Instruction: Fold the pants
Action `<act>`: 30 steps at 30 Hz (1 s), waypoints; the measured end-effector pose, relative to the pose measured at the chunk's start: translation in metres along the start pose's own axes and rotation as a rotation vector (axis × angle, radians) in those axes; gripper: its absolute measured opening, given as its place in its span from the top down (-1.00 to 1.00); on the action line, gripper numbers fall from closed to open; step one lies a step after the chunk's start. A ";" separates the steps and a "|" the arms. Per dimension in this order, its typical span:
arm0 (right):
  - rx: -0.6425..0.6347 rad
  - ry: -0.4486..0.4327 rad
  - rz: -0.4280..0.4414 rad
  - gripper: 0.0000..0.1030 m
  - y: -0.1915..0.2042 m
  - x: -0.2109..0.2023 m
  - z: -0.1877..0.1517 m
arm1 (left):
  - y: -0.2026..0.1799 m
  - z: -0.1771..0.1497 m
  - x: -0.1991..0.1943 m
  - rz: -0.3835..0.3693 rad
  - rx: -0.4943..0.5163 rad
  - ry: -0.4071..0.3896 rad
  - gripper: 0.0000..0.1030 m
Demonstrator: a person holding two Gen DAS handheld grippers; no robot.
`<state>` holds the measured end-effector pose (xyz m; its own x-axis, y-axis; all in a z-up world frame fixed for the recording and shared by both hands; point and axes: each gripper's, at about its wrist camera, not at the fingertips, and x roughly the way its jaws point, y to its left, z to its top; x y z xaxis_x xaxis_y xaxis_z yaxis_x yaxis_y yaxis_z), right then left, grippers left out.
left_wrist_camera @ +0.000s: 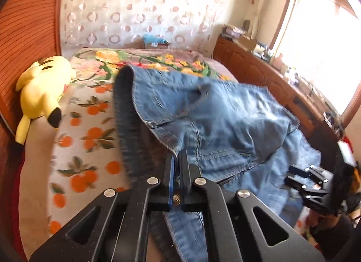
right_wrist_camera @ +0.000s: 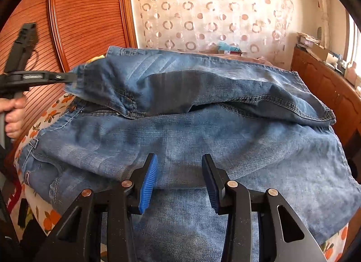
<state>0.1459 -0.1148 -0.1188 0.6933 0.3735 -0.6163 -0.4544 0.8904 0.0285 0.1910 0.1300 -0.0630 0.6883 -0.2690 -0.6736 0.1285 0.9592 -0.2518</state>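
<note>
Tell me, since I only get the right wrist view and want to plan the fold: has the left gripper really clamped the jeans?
Observer: Yes. The left gripper is shut on an edge of the jeans, with a brass button between its fingers.
Operator: Anything on the bed beyond it that I can't see?
Observer: A yellow plush toy lies on the bed, left of the jeans and not touching them.
</note>
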 end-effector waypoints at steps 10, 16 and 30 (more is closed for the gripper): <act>0.013 0.003 0.009 0.18 -0.007 0.005 -0.002 | -0.008 -0.031 0.004 0.126 0.092 0.071 0.69; 0.028 -0.016 -0.004 0.18 -0.021 -0.012 -0.010 | -0.028 -0.059 -0.009 0.076 0.119 0.055 0.07; 0.180 -0.028 -0.272 0.17 -0.136 -0.096 -0.057 | -0.104 -0.068 -0.019 -0.047 0.179 -0.033 -0.46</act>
<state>0.1095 -0.2860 -0.1084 0.7919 0.1207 -0.5986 -0.1459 0.9893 0.0065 0.1165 0.0297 -0.0716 0.7010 -0.3141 -0.6402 0.2842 0.9464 -0.1532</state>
